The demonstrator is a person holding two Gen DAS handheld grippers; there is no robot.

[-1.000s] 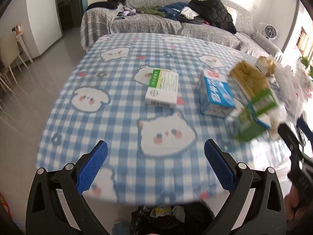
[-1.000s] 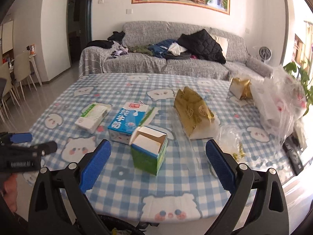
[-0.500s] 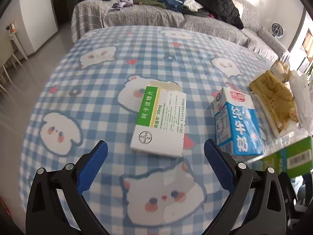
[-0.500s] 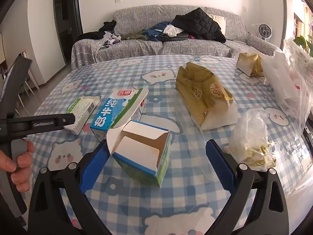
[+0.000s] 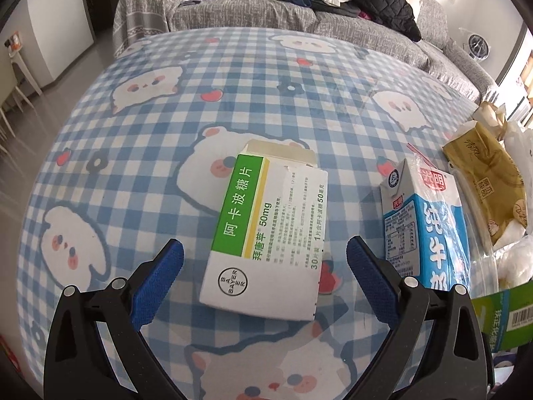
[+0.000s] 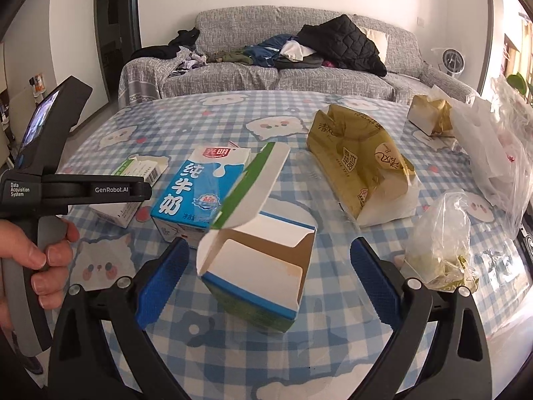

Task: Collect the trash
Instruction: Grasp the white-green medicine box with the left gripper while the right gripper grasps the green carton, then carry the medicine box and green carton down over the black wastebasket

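A white and green medicine box [image 5: 266,233] lies flat on the blue checked tablecloth [image 5: 166,116]. My left gripper [image 5: 265,283] is open, its jaws on either side of the box's near end, not touching it. An open green and white carton [image 6: 263,260] stands with its flap up, and my right gripper [image 6: 266,280] is open around its near end. A blue milk carton [image 6: 196,193] lies between the two boxes; it also shows in the left wrist view [image 5: 423,223]. The medicine box [image 6: 133,186] is partly hidden behind the left gripper body in the right wrist view.
A gold tissue pack [image 6: 363,163], a small clear bag of scraps [image 6: 443,246], a second gold pack [image 6: 429,116] and white plastic bags [image 6: 493,143] lie to the right. A grey sofa [image 6: 299,76] with clothes stands behind the table.
Both grippers have moved forward and down over the table. The left one now straddles the medicine box, the right one the open green carton. Both stayed open.
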